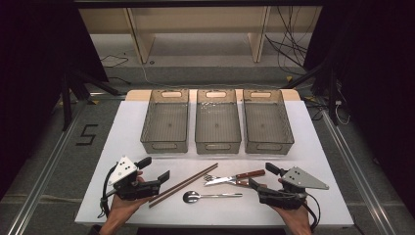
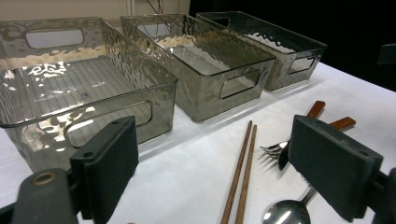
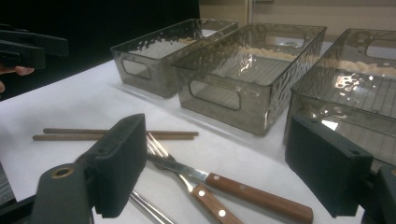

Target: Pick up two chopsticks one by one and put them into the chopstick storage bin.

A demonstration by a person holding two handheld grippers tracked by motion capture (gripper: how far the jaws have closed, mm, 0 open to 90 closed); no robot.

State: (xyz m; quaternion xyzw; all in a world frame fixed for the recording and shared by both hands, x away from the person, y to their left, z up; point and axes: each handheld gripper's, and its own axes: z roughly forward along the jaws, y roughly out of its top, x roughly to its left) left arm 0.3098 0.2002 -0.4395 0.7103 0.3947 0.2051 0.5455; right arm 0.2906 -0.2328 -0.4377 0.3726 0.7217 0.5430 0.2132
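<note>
On the white table [image 1: 122, 137], low in the high view, chopsticks [image 1: 183, 185], fork [image 1: 234, 180] and spoon [image 1: 211, 196] are lying between both grippers — left gripper [image 1: 157, 169] and right gripper [image 1: 260, 177] fingers are gaping apart, touching nothing.

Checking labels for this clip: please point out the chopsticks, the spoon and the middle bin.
chopsticks [image 1: 183, 184], high view, midway along the pair of brown sticks.
spoon [image 1: 191, 197], high view, on the shiny bowl.
middle bin [image 1: 218, 146], high view, on its near wall by the handle cutout.
</note>
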